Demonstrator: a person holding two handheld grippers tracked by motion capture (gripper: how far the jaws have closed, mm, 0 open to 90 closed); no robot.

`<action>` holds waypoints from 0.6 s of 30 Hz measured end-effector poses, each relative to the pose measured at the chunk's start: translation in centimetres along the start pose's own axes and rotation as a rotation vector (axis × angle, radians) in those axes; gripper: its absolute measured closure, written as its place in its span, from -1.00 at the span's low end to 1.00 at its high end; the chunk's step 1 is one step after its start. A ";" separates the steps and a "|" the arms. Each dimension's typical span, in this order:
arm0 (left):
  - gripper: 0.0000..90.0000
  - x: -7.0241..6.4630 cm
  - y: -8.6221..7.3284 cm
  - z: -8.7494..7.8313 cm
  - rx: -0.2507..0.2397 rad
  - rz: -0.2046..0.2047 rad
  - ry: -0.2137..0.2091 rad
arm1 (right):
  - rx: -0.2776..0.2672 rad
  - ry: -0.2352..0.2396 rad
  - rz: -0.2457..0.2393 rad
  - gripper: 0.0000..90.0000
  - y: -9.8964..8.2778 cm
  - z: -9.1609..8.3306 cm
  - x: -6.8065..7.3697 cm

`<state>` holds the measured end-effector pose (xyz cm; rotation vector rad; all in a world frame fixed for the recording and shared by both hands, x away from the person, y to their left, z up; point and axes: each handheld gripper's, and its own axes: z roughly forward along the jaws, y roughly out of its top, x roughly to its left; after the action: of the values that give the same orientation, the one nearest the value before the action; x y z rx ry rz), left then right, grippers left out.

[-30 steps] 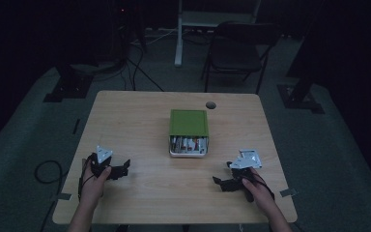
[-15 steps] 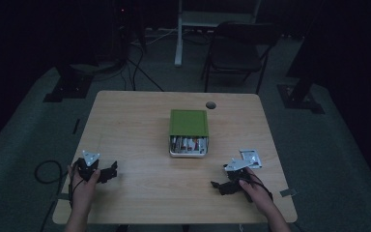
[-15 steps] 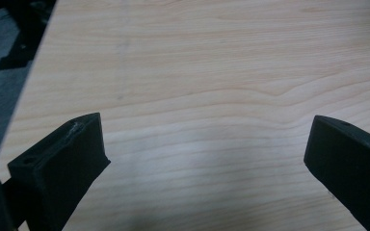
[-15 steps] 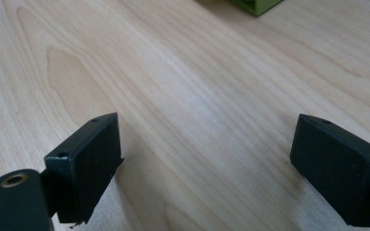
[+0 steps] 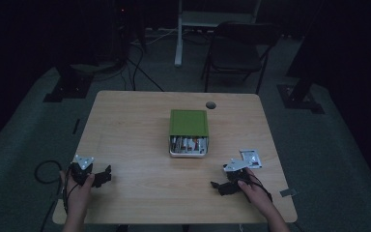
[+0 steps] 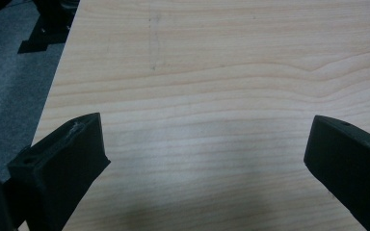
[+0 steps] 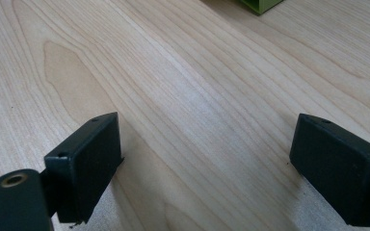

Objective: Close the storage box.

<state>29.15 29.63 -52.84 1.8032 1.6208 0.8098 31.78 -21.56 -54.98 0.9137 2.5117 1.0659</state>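
Both tools are resting low on the counter (image 5: 135, 125) near the person's edge, the left tool (image 5: 107, 175) and the right tool (image 5: 216, 185) each sitting with its jaws spread wide apart and nothing between them, as the two gripper views are showing over bare wood grain. Ahead of both tools and between them, well apart from either, a green box (image 5: 188, 122) is standing at the middle of the counter, its near side facing the person and showing a white tray (image 5: 188, 152) packed with small items too dim to identify. Just beyond the right tool a small white packet (image 5: 250, 157) is lying flat. Judging from this, the work is only beginning or pausing: neither tool is touching the box, nothing is lying out of the tray apart perhaps from the packet, and reaching forward is what is remaining. No brand, label or writing is reading clearly on the box or the packet.
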 end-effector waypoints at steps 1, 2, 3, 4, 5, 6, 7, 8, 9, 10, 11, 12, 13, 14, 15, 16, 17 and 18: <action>-0.97 0.1 -0.1 0.0 0.005 0.002 0.005 | 0.000 0.000 0.000 -0.77 0.0 0.0 0.0; -0.97 0.2 -0.4 0.0 0.013 0.006 0.013 | 0.000 0.000 0.000 -0.77 0.0 0.0 0.0; -0.97 0.2 -0.4 0.0 0.013 0.006 0.013 | 0.000 0.000 0.000 -0.77 0.0 0.0 0.0; -0.97 0.3 -0.5 0.1 0.020 -0.002 0.014 | 0.000 0.000 0.000 -0.77 0.0 0.0 0.0; -0.97 0.4 -0.6 0.1 0.028 -0.014 0.016 | 0.000 0.000 0.000 -0.77 0.0 0.0 0.0; -0.97 0.4 -0.8 0.0 0.034 -0.020 0.023 | 0.000 0.000 0.000 -0.77 0.0 0.0 0.0; -0.97 0.4 -0.8 0.0 0.034 -0.020 0.023 | 0.000 0.000 0.000 -0.77 0.0 0.0 0.0; -0.97 0.5 -0.9 -0.1 0.042 -0.021 0.034 | 0.000 0.000 0.000 -0.77 0.0 0.0 0.0; -0.97 0.5 -0.9 -0.1 0.042 -0.021 0.034 | 0.000 0.000 0.000 -0.77 0.0 0.0 0.0; -0.97 0.6 -1.0 -0.1 0.046 -0.030 0.035 | 0.000 0.000 0.000 -0.77 0.0 0.0 0.0; -0.97 0.6 -1.2 -0.1 0.052 -0.035 0.035 | 0.000 0.000 0.000 -0.77 0.0 0.0 0.0; -0.97 0.6 -1.2 -0.1 0.052 -0.035 0.035 | 0.000 0.000 0.000 -0.77 0.0 0.0 0.0; -0.97 0.6 -1.3 -0.1 0.062 -0.037 0.035 | 0.000 0.000 0.000 -0.77 0.0 0.0 0.0; -0.97 0.7 -1.5 0.0 0.069 -0.036 0.034 | 0.000 0.000 0.000 -0.77 0.0 0.0 0.0; -0.97 0.6 -1.7 0.0 0.087 -0.033 0.037 | -0.001 0.000 0.001 -0.77 0.0 0.0 0.0; -0.97 0.6 -1.7 0.1 0.090 -0.032 0.036 | -0.001 0.000 0.001 -0.77 0.0 0.0 0.0; -0.97 0.5 -1.8 0.1 0.091 -0.040 0.033 | -0.001 0.000 0.002 -0.77 0.0 0.0 0.0; -0.97 0.5 -1.8 0.1 0.086 -0.047 0.032 | -0.001 0.000 0.002 -0.77 0.0 0.0 0.0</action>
<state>28.11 30.30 -54.20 1.8124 1.7363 0.7619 31.78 -21.56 -54.98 0.9159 2.5109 1.0670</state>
